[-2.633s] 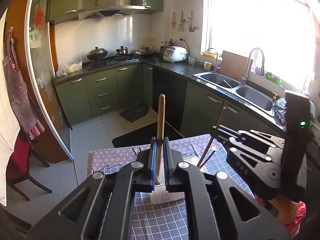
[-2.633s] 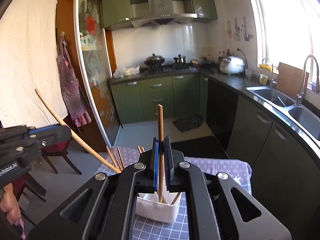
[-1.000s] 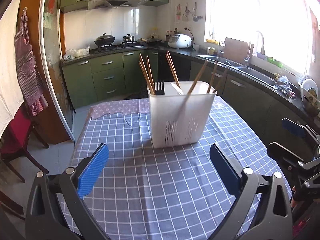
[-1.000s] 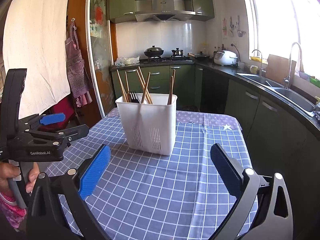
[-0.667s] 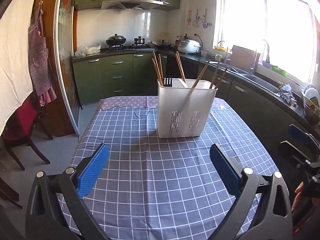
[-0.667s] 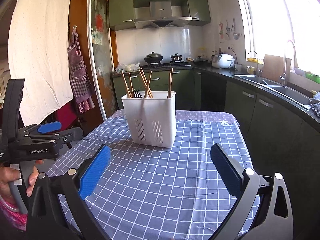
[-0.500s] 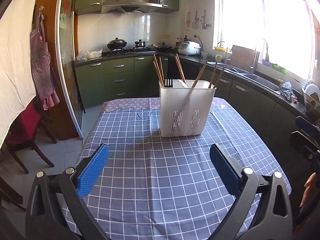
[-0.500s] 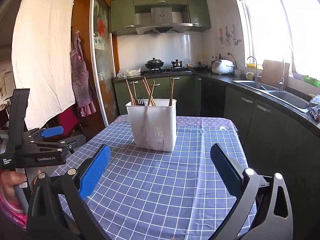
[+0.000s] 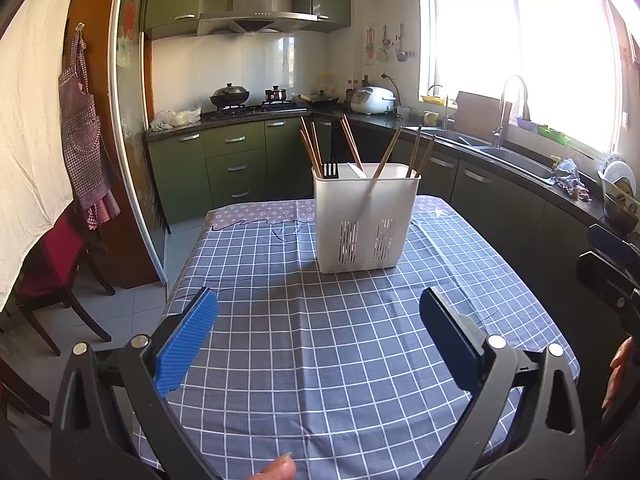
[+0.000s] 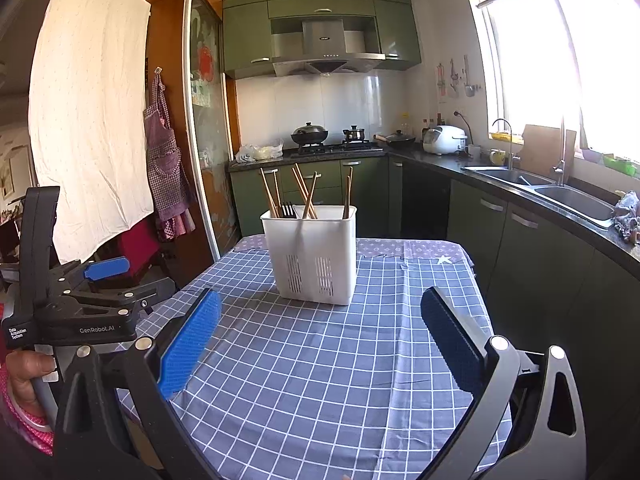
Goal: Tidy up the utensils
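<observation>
The white holder (image 9: 366, 220) stands on the checked table (image 9: 320, 340) with thin, stiff, light chopsticks (image 9: 386, 152) inside – best pinched near the tops – while the left gripper (image 9: 318, 326) and right gripper (image 10: 320, 326) gape wide, holding nothing.

Both wrist cams sat low at the near edge of the worktop (image 9: 360, 340), facing the white caddy (image 9: 366, 220) and the stove wall behind it. Left cam viewed the caddy from its left, right cam from its right. Shared: caddy, checked cloth, green cabinets, sink side.
</observation>
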The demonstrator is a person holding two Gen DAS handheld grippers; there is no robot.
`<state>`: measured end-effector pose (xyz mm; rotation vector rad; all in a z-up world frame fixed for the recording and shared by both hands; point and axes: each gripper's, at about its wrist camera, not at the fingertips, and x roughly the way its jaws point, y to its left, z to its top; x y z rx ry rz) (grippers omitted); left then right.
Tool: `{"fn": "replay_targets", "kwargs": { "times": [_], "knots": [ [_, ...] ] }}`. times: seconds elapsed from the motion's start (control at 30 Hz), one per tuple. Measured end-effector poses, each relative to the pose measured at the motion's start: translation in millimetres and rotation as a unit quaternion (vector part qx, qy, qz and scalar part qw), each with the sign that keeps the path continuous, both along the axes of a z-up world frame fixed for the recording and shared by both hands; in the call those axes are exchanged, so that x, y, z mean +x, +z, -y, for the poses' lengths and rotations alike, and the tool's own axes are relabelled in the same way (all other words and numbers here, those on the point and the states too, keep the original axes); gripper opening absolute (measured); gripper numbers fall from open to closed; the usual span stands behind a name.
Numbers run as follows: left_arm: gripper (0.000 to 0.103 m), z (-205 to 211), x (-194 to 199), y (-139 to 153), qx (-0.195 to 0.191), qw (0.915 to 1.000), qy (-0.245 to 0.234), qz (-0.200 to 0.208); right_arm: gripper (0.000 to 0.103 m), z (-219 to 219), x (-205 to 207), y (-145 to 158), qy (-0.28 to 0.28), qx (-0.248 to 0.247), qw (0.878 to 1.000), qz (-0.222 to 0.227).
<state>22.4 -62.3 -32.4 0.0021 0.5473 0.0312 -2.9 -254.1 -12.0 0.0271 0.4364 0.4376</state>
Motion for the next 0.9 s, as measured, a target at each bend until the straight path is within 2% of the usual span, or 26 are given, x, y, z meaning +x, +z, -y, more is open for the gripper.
{"fn": "replay_targets", "kwargs": {
  "times": [0.9],
  "knots": [
    [0.096, -4.8, 4.9, -2.1, -0.002, 0.9999, 0.009, -0.008, 0.098, -5.6, 13.9, -8.2, 0.004, 0.002, 1.000, -0.014]
  ]
}}
